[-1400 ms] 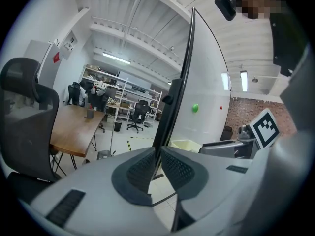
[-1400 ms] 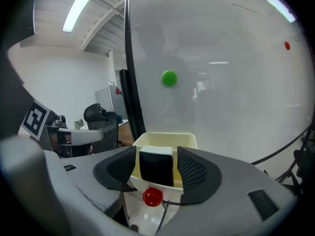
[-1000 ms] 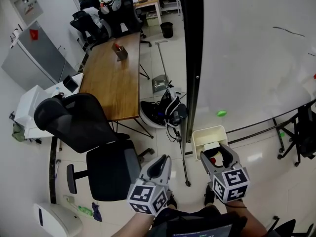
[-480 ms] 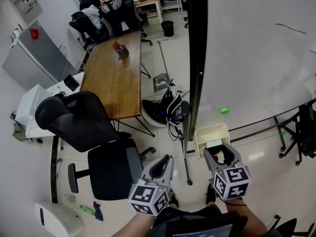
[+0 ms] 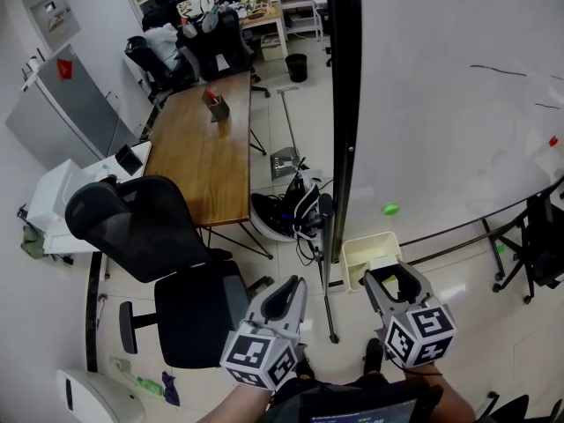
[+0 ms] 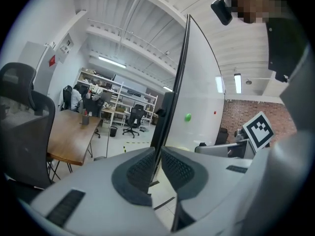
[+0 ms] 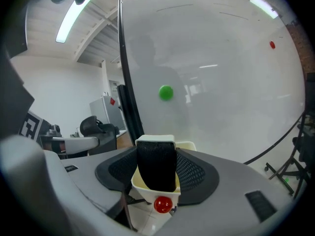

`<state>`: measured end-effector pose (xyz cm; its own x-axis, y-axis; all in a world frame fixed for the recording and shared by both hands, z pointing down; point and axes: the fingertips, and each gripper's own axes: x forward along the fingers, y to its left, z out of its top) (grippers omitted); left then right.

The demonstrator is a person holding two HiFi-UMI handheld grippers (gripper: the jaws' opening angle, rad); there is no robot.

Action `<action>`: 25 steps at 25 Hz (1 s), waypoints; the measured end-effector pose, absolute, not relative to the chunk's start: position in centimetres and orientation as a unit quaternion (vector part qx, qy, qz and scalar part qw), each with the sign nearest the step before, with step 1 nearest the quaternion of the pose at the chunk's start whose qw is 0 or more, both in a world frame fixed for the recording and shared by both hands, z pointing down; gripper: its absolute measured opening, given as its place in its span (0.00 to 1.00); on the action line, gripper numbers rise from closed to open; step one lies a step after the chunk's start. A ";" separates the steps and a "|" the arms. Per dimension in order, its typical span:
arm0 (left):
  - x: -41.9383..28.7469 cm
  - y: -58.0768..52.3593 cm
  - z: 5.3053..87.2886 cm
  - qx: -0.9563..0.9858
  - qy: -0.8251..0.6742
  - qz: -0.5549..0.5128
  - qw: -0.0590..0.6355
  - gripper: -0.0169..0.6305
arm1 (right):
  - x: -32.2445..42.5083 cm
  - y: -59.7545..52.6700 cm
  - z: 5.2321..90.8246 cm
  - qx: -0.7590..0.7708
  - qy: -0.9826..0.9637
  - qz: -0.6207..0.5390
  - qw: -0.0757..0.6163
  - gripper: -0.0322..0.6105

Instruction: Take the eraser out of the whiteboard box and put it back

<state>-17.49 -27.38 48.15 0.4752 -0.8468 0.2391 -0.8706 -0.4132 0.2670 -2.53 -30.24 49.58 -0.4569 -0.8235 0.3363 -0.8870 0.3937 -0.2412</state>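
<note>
A cream whiteboard box [image 5: 368, 247] hangs at the foot of the whiteboard [image 5: 441, 104], with a red magnet [image 7: 163, 204] on its front wall [image 7: 147, 193]. The eraser [image 7: 156, 168], black felt with a white top, stands upright between the pads of my right gripper [image 7: 156, 156]. These jaws have just been closing and both pads now press on its sides. In the head view the right gripper [image 5: 394, 280] hovers just in front of the box. My left gripper [image 5: 289, 291] is held level to its left, shut with nothing in it, pointing at the board's black post [image 6: 170, 97].
A green magnet [image 5: 389, 209] sticks to the board above the box. A black office chair [image 5: 150, 236] stands at the left, and a long wooden table [image 5: 203, 144] is behind it. A dark bag [image 5: 295, 205] lies on the floor by the post [image 5: 342, 130].
Both grippers have risen. The right jaws closed in on the eraser and brought it up, and the box now looks empty in the head view.
</note>
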 end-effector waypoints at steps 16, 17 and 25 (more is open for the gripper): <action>-15.9 -25.0 33.5 0.868 -0.487 -0.048 0.088 0.04 | 1.2 -26.0 31.3 0.470 -0.876 0.099 -0.038 0.46; -15.6 -24.9 33.1 0.868 -0.487 -0.049 0.084 0.04 | 1.3 -25.9 30.9 0.468 -0.878 0.096 -0.039 0.46; -14.0 -24.1 32.6 0.872 -0.482 -0.043 0.079 0.04 | 1.9 -25.2 30.2 0.458 -0.883 0.090 -0.041 0.46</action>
<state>-14.05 -24.10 32.59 0.5325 -0.8464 0.0005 -0.8328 -0.5238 0.1793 1.93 -25.20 30.17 -0.5772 -0.8165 0.0105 -0.8018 0.5643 -0.1970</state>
